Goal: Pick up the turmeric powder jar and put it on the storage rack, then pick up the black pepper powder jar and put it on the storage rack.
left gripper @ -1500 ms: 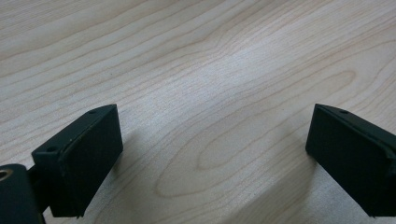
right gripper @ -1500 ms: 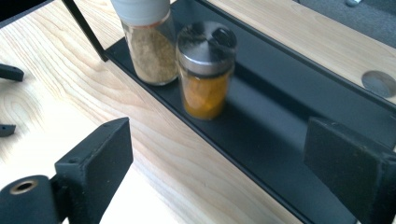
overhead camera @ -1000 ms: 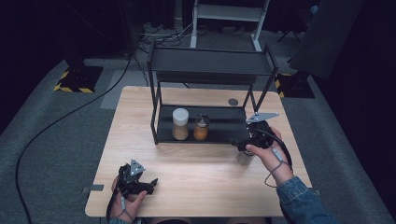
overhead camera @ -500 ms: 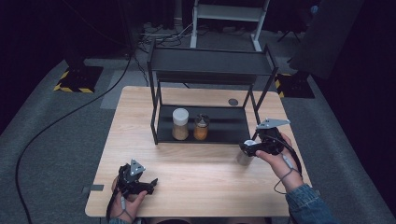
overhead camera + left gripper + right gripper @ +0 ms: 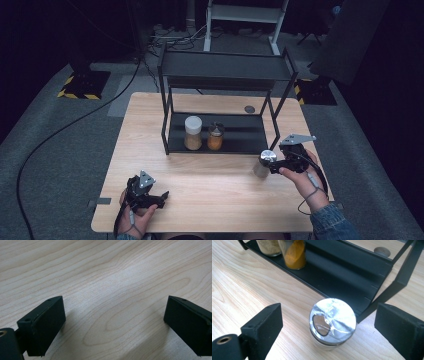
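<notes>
Reaching with my right gripper (image 5: 329, 322), jaws wide and empty, I see the small upright glass jar with shiny metal lid (image 5: 332, 321) centred between them, low in frame.

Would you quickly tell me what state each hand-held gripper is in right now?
Left hand-held gripper: open, empty, over bare table.
Right hand-held gripper: open, jaws either side of the silver-lidded jar, not gripping it.

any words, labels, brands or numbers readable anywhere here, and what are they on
None can be read.
The silver-lidded jar between the right gripper's open jaws bears no print on its lid.
The two spice jars on the black rack show no legible labels.
The yellow-and-black striped edges on the floor carry no text.
</notes>
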